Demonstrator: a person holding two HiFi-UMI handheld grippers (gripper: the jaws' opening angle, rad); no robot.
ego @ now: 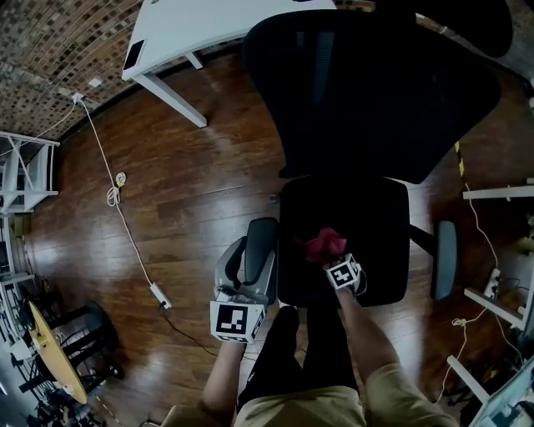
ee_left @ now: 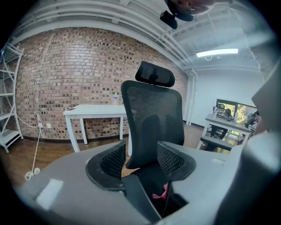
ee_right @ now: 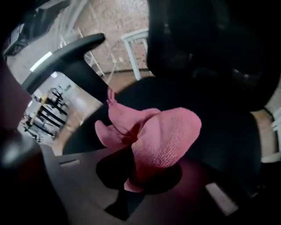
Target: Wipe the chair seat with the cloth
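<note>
Running from the left, a white cable (ego: 113,196) trailed over the wooden floor (ego: 192,192), with a white table (ego: 209,21) beyond it by the brick wall. Next came the left gripper (ee_left: 142,161), its jaws spread wide with nothing between them; only the chair's mesh backrest (ee_left: 151,123) showed through the gap. It was aimed toward the backrest and sat just beside the chair's left armrest (ego: 261,246); whether it touched the armrest could not be told. The black chair seat (ego: 375,217) lay at centre, below the backrest in the head view. A pink cloth (ego: 325,244) rested on the front part of the seat, left of its middle, crumpled into a small bunch. The right gripper (ego: 332,258) was clamped on the near edge of the cloth, jaws closed on a pinch of the fabric, with its marker cube toward the person. The bunch stretched out ahead of the jaws toward the backrest, along the gripper's own line. In the right gripper view it fanned into a smaller lobe at the left and a larger, rounded fold at the right. In the head view it was too crumpled to show a clear long axis. The right armrest (ego: 445,260) stood well apart from the cloth, at the far right of the seat.
</note>
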